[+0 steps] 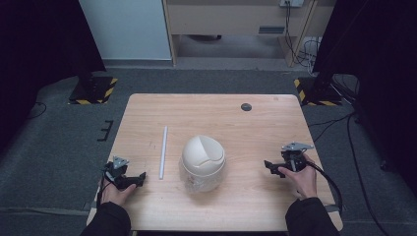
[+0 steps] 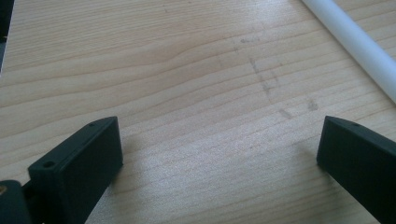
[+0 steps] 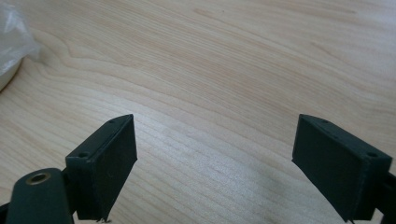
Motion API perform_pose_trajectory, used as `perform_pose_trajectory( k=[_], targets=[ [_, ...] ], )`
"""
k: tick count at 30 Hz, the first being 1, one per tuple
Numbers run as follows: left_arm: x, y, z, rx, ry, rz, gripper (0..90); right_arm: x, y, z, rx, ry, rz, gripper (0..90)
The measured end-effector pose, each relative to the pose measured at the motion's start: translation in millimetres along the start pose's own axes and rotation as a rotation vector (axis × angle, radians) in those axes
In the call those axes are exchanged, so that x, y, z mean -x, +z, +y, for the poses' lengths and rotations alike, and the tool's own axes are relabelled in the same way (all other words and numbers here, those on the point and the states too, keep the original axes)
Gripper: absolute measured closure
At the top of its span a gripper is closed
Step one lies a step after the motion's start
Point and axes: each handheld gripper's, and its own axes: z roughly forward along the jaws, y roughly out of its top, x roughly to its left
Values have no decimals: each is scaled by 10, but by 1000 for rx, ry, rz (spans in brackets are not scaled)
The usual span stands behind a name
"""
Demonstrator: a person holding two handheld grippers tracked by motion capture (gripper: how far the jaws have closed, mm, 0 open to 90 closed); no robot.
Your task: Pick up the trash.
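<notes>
Tongs, two, left (image 1: 140, 176) and right (image 1: 268, 165) (both spread, empty), flank one white bin (image 1: 203, 162) and one rod (image 1: 163, 152).

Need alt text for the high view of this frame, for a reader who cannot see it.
A white domed bin with a clear liner stands mid-table, a white tube lying to its left. The left gripper and right gripper, both hand-held, rest apart from them near the front corners.

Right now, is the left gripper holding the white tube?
No. The left gripper is open over bare wood; the white tube lies apart.
</notes>
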Motion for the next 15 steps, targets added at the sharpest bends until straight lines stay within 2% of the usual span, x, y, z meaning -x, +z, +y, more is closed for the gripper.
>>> perform_pose_trajectory(
  k=[6, 10, 15],
  targets=[
    [2, 1, 1, -2, 4, 1, 0, -4, -63, 29, 21, -7, 17, 133],
    [2, 1, 1, -1, 2, 2, 0, 13, -174, 94, 80, 2, 32, 128],
    [4, 1, 1, 0, -2, 3, 0, 17, -286, 158, 126, -1, 49, 129]
  ],
)
